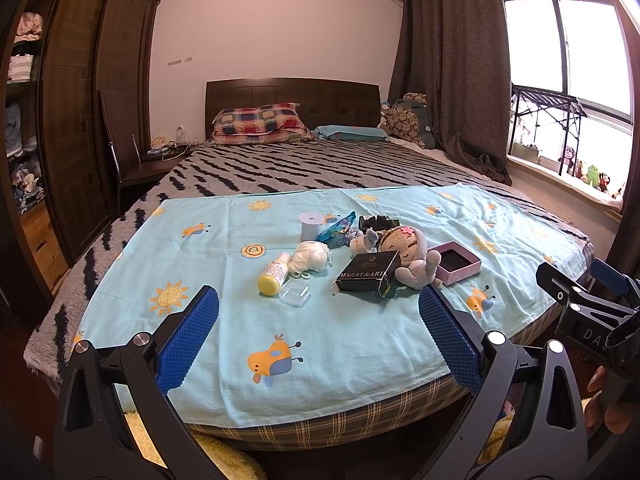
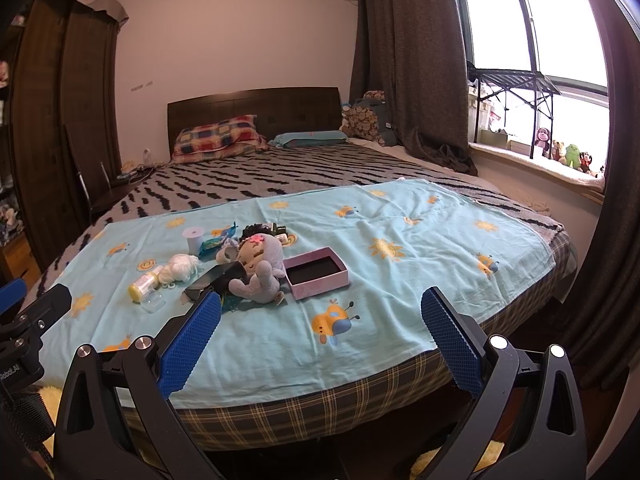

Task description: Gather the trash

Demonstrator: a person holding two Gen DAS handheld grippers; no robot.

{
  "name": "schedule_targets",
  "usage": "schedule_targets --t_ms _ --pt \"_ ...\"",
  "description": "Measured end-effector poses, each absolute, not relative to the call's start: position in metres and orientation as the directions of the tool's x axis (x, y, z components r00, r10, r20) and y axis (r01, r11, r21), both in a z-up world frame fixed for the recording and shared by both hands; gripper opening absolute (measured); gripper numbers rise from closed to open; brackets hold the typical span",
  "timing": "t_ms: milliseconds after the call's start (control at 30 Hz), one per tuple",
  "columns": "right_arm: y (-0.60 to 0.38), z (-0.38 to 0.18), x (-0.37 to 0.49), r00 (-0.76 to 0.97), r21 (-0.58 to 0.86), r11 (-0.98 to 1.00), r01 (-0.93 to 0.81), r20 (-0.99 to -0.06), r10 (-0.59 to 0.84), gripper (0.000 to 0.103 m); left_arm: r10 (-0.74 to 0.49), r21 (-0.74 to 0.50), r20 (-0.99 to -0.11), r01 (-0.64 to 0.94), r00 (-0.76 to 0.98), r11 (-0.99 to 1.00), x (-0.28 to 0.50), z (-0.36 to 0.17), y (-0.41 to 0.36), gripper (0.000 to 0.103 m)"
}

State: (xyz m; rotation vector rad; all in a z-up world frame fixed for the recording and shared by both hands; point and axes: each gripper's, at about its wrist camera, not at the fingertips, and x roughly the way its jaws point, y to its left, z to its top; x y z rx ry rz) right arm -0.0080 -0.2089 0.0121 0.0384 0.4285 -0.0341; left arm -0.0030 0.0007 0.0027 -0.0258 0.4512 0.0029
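Trash pile (image 1: 352, 256) sits mid-bed on blue sheet (image 1: 320, 344), dead ahead of left tool (image 1: 319, 334), left of right tool (image 2: 321, 336); both gape empty.

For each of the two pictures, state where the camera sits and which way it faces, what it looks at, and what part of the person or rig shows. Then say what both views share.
Left wrist: sits behind the open left gripper at the bed's foot, facing the headboard; looks at the pile around the plush doll; the right gripper and fingers of a hand show at right.
Right wrist: behind the open right gripper, further right, same facing; the left gripper shows at left.
Shared: doll, pink box, blue sheet.
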Motion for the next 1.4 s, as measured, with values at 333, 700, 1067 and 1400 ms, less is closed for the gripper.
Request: schedule_targets --t_ms 333,700,1067,1400 --pt "-0.209 0.011 -0.008 0.908 0.032 0.999 0.043 -0.417 -0.026 0.100 -0.002 -0.023 -0.435 -0.009 0.900 1.000 -0.003 0.003 0.001 0.095" --pt "-0.215 0.006 -0.006 0.916 0.043 0.998 0.042 -0.400 -0.022 0.100 0.006 -0.012 -0.441 -0.013 0.898 1.000 0.002 0.005 0.005 0.095" --pt "-0.215 -0.020 0.017 0.880 0.106 0.994 -0.015 -0.470 0.063 0.100 -0.003 0.002 -0.475 0.005 0.880 1.000 0.020 -0.017 0.013 0.095" --pt "-0.208 -0.053 0.052 0.834 0.158 0.987 -0.039 -0.539 0.120 0.100 0.030 -0.010 -0.553 -0.043 0.833 0.999 0.050 -0.047 0.035 0.094"
